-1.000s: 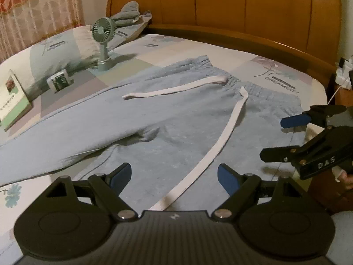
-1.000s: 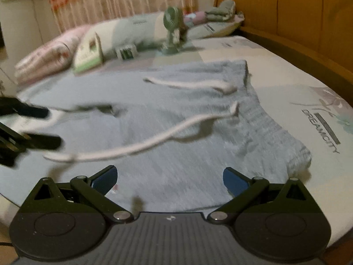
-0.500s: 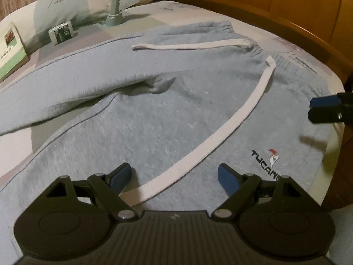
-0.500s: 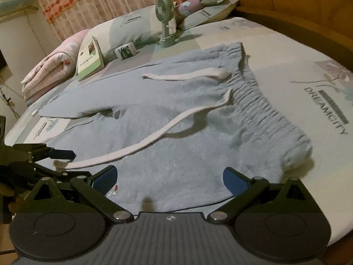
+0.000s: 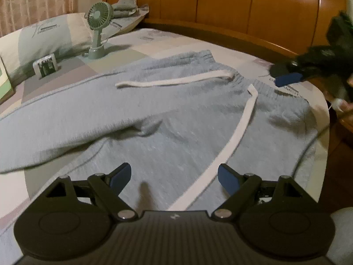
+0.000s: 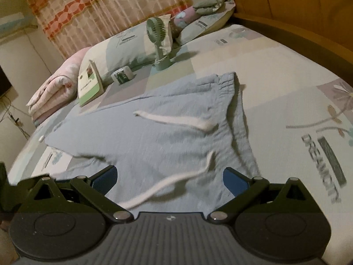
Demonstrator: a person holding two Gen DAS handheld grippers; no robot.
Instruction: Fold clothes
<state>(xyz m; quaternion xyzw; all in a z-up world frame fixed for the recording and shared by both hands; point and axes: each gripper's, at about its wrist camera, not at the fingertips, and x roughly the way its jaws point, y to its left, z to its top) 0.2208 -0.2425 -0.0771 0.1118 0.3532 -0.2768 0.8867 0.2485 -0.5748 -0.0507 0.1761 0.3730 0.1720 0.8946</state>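
Observation:
Light blue sweatpants (image 5: 167, 119) (image 6: 167, 141) lie spread flat on the bed, waistband toward the wooden headboard, with a white drawstring (image 5: 233, 141) (image 6: 176, 121) trailing over the front. My left gripper (image 5: 174, 176) hovers open over the lower front of the pants, the drawstring running between its blue pads without touching them. My right gripper (image 6: 168, 177) is open above the waistband side, nothing between its fingers. In the left wrist view the right gripper's blue pad (image 5: 288, 79) shows blurred at the far right, over the waistband corner.
A green handheld fan (image 5: 98, 33) (image 6: 158, 42) stands near the pillows (image 6: 123, 48). A small box (image 5: 46, 66) (image 6: 122, 76) and a green book (image 6: 89, 86) lean beside them. A folded pink quilt (image 6: 53, 92) lies at the left. The wooden headboard (image 5: 242, 6) runs behind the bed.
The right gripper has swung from the near hem up toward the waistband, its view now tilted. The left gripper has shifted a little over the pants front. Both stay open.

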